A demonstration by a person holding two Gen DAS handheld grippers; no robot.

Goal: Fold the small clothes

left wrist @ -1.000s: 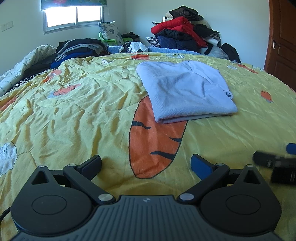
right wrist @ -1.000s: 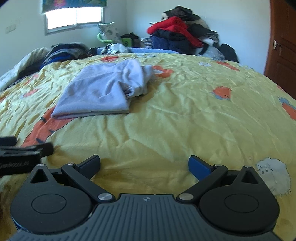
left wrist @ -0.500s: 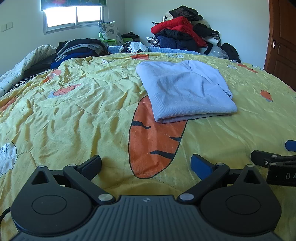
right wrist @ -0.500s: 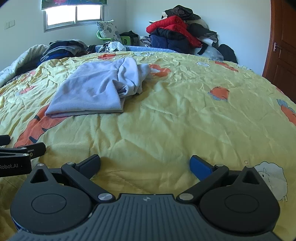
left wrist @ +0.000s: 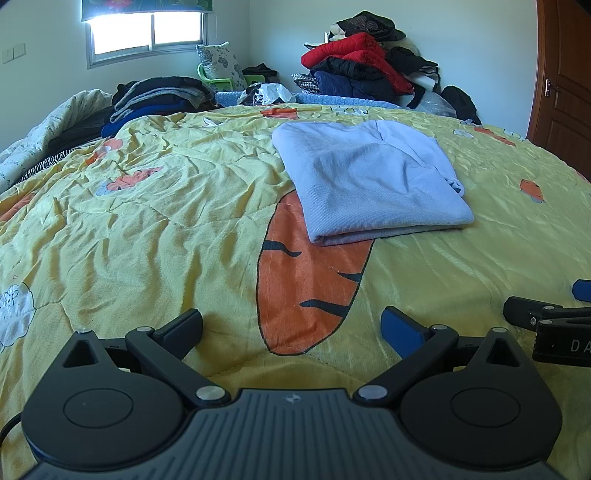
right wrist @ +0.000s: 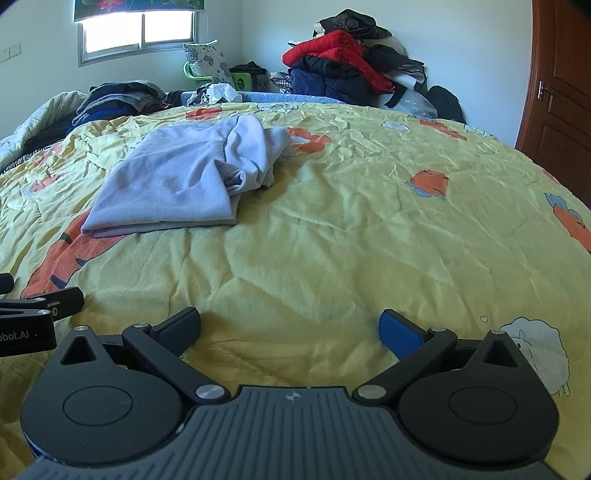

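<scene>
A light lavender garment [left wrist: 369, 181] lies folded on the yellow bedspread [left wrist: 147, 221], ahead of and slightly right of my left gripper [left wrist: 291, 326]. In the right wrist view the garment [right wrist: 184, 177] lies far ahead to the left, with a bunched sleeve at its right edge. My left gripper is open and empty, low over the bedspread. My right gripper [right wrist: 290, 326] is open and empty, also low over the bedspread. Each gripper shows at the edge of the other's view: the right [left wrist: 550, 325], the left [right wrist: 37, 314].
A pile of red and dark coats [left wrist: 362, 66] stands at the far wall. Folded dark clothes [left wrist: 159, 98] sit at the bed's far left. A wooden door [left wrist: 569, 74] is at the right. A window [left wrist: 147, 33] is at the back left.
The right gripper has shifted slightly, so the garment sits a little differently in its view. The left gripper has barely moved. Both stay open.
</scene>
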